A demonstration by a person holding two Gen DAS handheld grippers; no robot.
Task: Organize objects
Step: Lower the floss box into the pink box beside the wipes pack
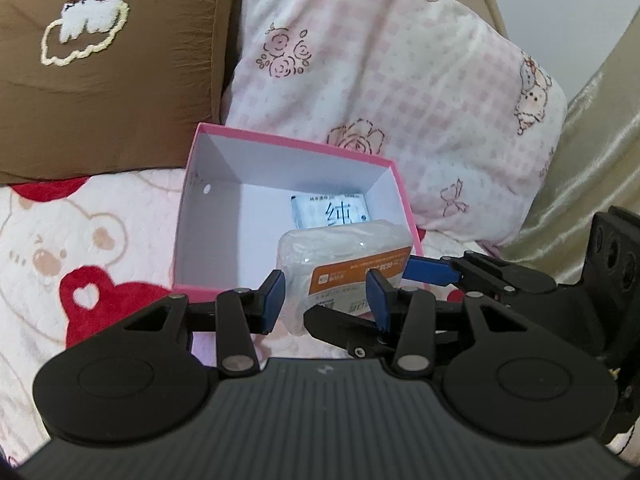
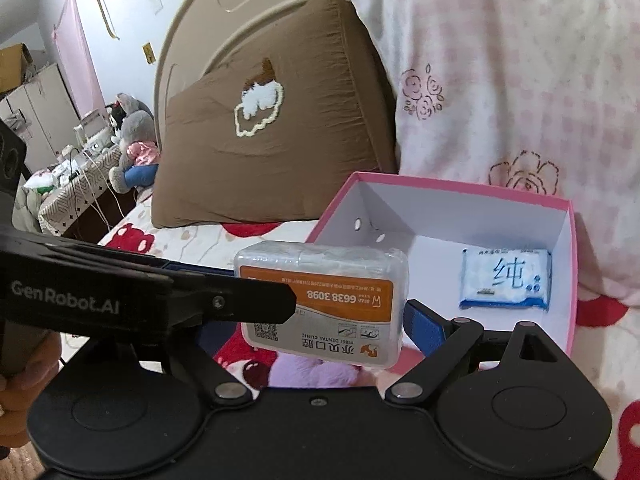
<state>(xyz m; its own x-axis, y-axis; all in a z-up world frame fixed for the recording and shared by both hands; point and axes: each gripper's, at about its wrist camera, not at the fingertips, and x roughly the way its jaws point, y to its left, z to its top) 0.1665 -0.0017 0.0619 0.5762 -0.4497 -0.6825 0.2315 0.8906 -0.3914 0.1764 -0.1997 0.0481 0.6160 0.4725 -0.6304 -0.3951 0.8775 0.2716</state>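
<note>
- The left gripper (image 1: 326, 304) is clamping the clear dental floss box (image 1: 344, 264), jaws pressing its sides, carrying it above the pink box's (image 1: 280, 142) near edge, likely for dropping beside the tissue pack (image 1: 330, 212).
- The right gripper (image 2: 348, 320) is bracketing the same box; I cannot tell whether it grips.

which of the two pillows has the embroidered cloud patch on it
The brown pillow, leaning on the headboard beside the pink checked pillow. It is plain brown with one white cloud patch; the pink one carries printed roses instead.
</note>
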